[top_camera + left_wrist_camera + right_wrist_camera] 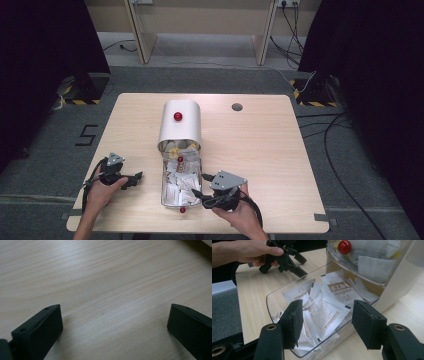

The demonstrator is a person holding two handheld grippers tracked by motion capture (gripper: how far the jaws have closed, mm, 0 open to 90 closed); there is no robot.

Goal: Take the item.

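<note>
left gripper (134,178): my jaws spread, over bare desk (260,145)
right gripper (196,193): my jaws spread, at clear drawer (287,293) of sachets (325,312)

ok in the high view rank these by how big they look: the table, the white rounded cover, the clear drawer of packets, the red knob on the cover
1. table
2. white rounded cover
3. clear drawer, looks close to the cover; its back end is tucked under it, so this is unsure
4. red knob
</note>
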